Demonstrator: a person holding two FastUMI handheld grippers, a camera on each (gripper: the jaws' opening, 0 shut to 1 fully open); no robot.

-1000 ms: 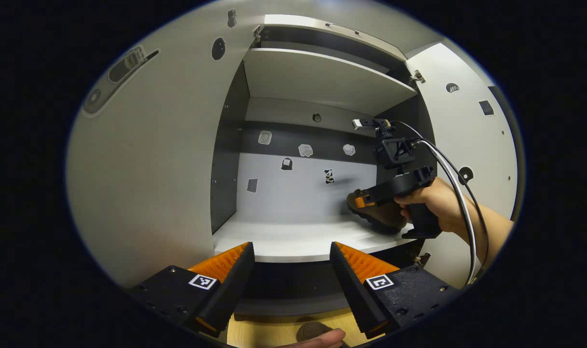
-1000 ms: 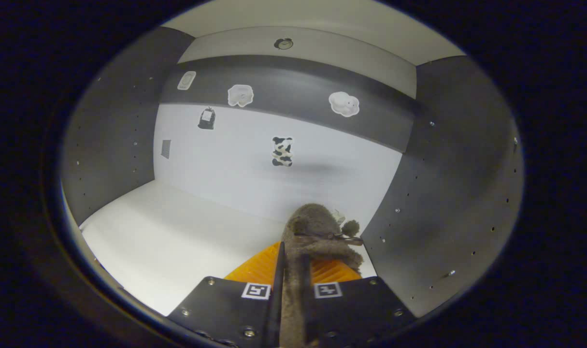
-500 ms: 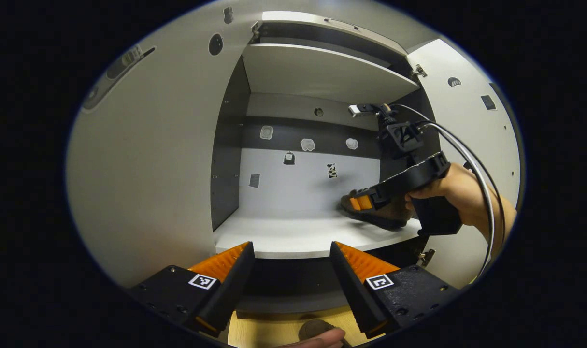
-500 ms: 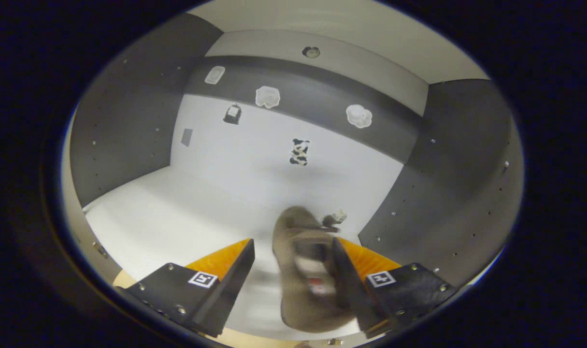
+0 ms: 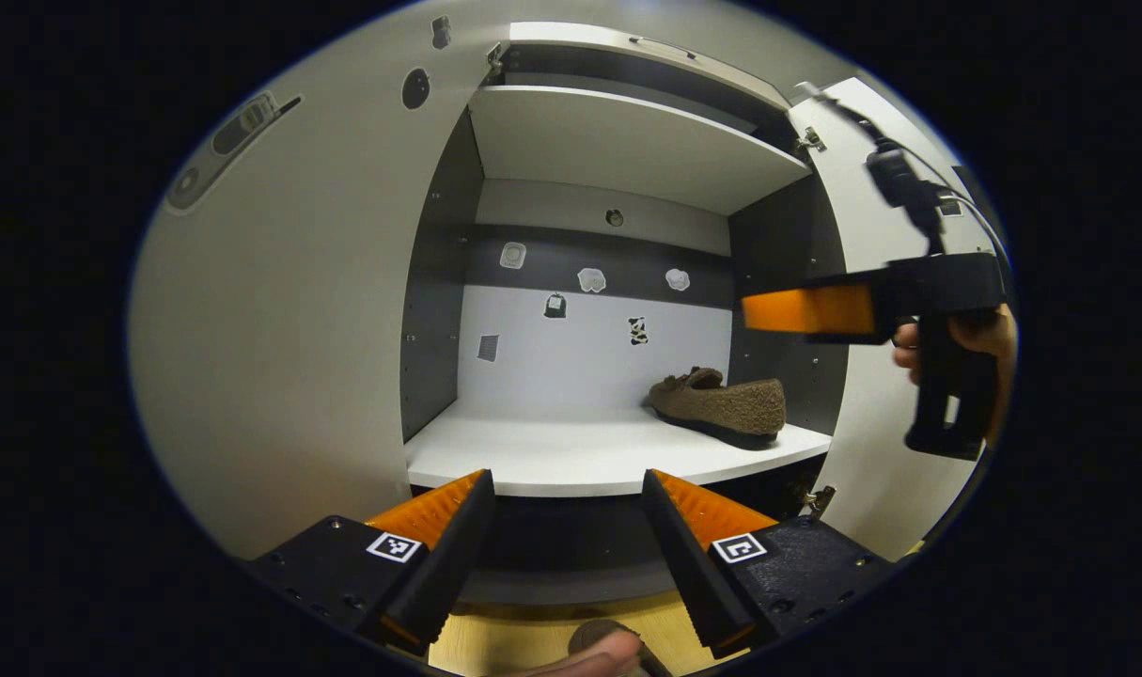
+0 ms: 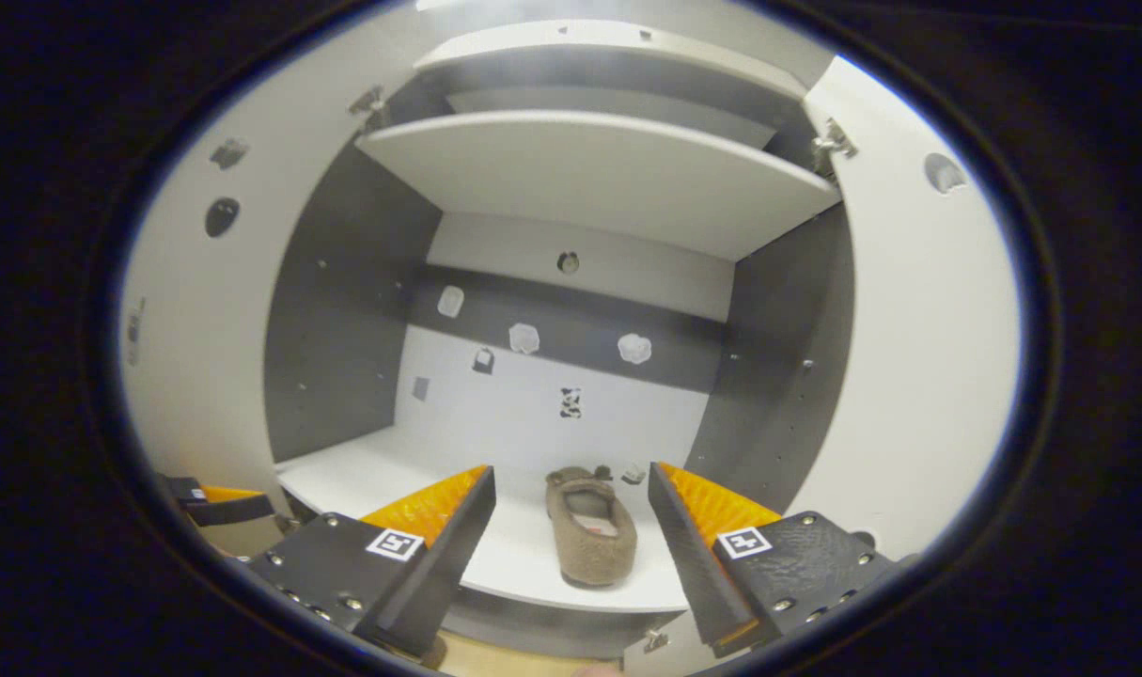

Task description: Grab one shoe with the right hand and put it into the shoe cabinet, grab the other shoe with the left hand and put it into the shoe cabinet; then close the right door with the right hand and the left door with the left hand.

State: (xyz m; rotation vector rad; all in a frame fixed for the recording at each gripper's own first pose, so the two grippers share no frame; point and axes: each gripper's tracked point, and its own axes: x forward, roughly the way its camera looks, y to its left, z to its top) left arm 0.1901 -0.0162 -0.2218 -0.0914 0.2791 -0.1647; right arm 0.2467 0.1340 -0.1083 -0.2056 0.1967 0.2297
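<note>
One shoe (image 5: pixel 721 404) sits on the white shelf (image 5: pixel 571 456) in the cabinet, on the right side, close to the dark side wall. It lies flat, w/ nothing holding it. The right gripper (image 6: pixel 571 512) hangs in front of the shelf, fingers wide apart & empty. The left gripper (image 5: pixel 566 527) is low in front of the cabinet, fingers wide apart & empty too.

So I think the step now is the 2nd shoe, w/ the left hand. A bit of something brown (image 5: pixel 599 639) peeks in at the bottom of the left gripper view, on the wood floor, but I can't tell for sure it's the other shoe. To do it well: go down, grab the shoe by its side edge, squeeze firm, lift, then set it on the bare left part of the shelf so it doesn't bump the first shoe. Both doors are open, so the way in is free.

The left gripper view shows the shoe from the side & the right gripper from the side, held by a hand (image 5: pixel 956 343). The right gripper view looks into the shoe from its heel end & shows the right door (image 6: pixel 909 376) up close.
</note>
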